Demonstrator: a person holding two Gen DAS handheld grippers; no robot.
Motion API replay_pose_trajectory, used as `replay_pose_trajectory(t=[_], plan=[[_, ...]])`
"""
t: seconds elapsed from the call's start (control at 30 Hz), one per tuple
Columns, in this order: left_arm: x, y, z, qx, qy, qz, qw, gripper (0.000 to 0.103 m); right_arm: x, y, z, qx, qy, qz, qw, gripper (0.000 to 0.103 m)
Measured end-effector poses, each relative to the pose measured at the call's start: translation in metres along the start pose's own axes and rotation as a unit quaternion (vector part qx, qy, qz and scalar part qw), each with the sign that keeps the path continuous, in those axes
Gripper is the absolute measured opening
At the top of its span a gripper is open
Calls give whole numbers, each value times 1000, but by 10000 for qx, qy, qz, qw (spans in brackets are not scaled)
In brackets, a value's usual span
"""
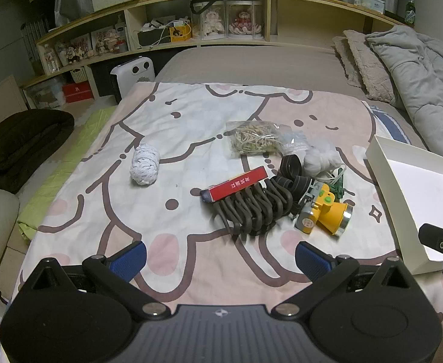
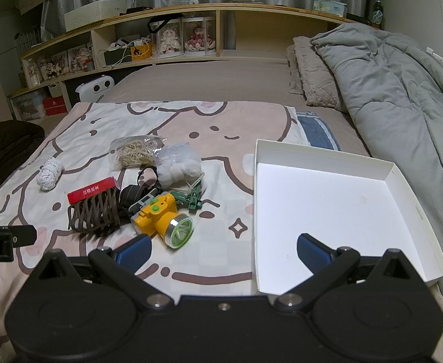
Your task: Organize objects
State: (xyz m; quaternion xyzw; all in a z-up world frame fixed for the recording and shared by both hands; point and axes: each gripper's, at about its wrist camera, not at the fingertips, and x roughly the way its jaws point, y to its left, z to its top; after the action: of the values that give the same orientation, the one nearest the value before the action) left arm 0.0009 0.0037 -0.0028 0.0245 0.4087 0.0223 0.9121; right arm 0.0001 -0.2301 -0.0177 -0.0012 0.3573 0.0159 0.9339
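A cartoon-print pink and white bedsheet (image 2: pixel 191 272) covers the bed, with a crumpled grey quilt (image 2: pixel 387 90) and fuzzy beige pillows (image 2: pixel 312 72) at its right and a long wooden shelf (image 2: pixel 191 12) behind. The clutter sits mid-sheet: a yellow plastic headlamp (image 2: pixel 161 214) with its lens facing the camera and right, touching a dark brown wavy hair claw (image 2: pixel 94 211) whose long axis runs left to right, a red flat box (image 2: pixel 91 192) just behind it, a clear bag of tan rubber bands (image 2: pixel 133 151), a white cotton bundle (image 2: pixel 179 166), green plastic clips (image 2: pixel 194 198) and a white woven ball (image 2: pixel 50 174) well apart at left. An empty white shallow cardboard tray (image 2: pixel 402 178) lies beside them on the right. The left gripper (image 1: pixel 221 257) and right gripper (image 2: pixel 224 249) both hover with jaws spread wide, gripping nothing.
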Motion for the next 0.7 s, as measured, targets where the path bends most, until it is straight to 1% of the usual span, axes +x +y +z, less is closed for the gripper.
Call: replay_pose_trajectory(t=[0.7], plan=[[0,-1,-2,-38,30,-9,10000,103,0,0,0,2,6,-4,10000,103]])
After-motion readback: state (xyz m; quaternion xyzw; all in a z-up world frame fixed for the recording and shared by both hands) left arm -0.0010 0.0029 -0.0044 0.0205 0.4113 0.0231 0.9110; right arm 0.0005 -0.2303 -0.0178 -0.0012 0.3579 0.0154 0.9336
